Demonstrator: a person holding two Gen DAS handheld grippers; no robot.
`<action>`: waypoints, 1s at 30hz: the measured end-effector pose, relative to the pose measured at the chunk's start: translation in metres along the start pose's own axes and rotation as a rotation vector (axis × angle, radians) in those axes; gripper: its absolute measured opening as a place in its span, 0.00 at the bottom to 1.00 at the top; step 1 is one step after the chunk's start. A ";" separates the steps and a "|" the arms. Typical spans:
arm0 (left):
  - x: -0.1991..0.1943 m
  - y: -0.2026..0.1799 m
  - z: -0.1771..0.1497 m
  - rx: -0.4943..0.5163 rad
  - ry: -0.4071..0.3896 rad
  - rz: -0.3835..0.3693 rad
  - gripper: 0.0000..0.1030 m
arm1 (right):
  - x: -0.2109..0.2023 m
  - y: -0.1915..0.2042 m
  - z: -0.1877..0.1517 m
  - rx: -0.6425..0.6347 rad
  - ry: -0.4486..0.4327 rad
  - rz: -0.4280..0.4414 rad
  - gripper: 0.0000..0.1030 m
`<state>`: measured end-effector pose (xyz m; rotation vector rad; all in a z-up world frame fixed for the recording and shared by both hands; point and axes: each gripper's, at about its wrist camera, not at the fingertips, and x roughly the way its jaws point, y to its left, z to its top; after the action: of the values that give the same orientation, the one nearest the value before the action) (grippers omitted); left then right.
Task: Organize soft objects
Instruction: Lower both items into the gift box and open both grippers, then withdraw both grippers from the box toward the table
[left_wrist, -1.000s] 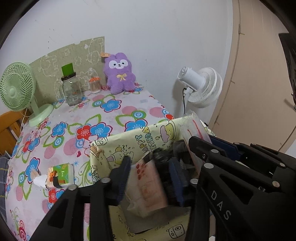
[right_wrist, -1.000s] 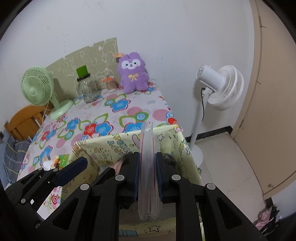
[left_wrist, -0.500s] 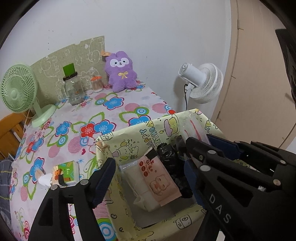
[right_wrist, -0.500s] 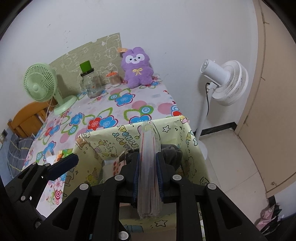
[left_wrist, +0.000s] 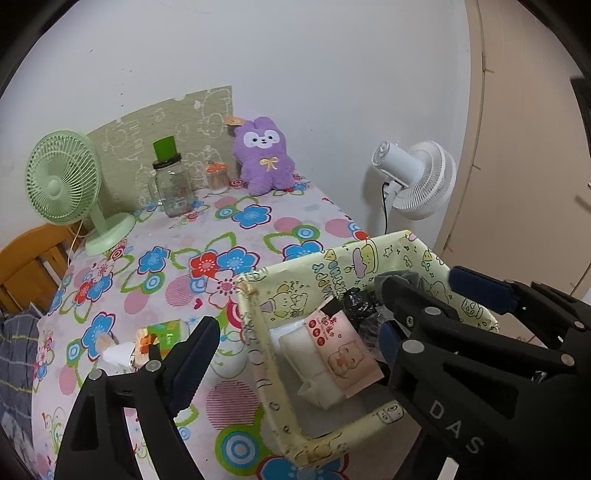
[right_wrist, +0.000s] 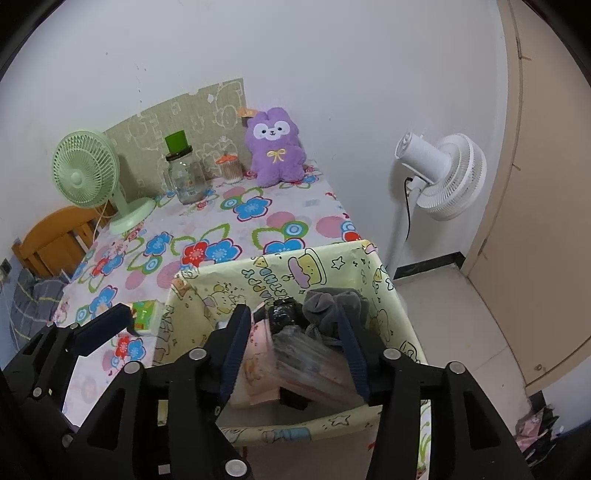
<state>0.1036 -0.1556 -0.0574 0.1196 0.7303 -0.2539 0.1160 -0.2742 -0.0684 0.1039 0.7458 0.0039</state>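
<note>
We are holding our left claw (left_wrist: 295, 325) over the near left corner of the yellow box (left_wrist: 373, 254), its jaws opening wide with nothing gripped; the pink wipes pack (left_wrist: 345, 354) is lying below and between them. To its right, our right claw (right_wrist: 291, 334) is opening too, and the clear plastic bag (right_wrist: 306, 354) is lying loose between its fingers, resting inside the box beside a grey cloth (right_wrist: 332, 306).

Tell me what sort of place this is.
Most likely a small room in a home. A table with a flowered cloth stands against a white wall, with a purple plush toy and a green desk fan on it. A white standing fan stands on the tiled floor by a door.
</note>
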 end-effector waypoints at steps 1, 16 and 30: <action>-0.002 0.002 0.000 -0.006 -0.003 -0.002 0.88 | -0.003 0.002 0.000 0.004 -0.009 -0.014 0.62; -0.039 0.038 -0.004 -0.037 -0.077 0.033 0.96 | -0.038 0.036 0.002 -0.030 -0.085 -0.019 0.77; -0.070 0.080 -0.009 -0.045 -0.148 0.046 1.00 | -0.062 0.085 0.003 -0.077 -0.169 0.021 0.96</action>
<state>0.0692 -0.0640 -0.0148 0.0741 0.5856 -0.2000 0.0753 -0.1922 -0.0163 0.0380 0.5752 0.0435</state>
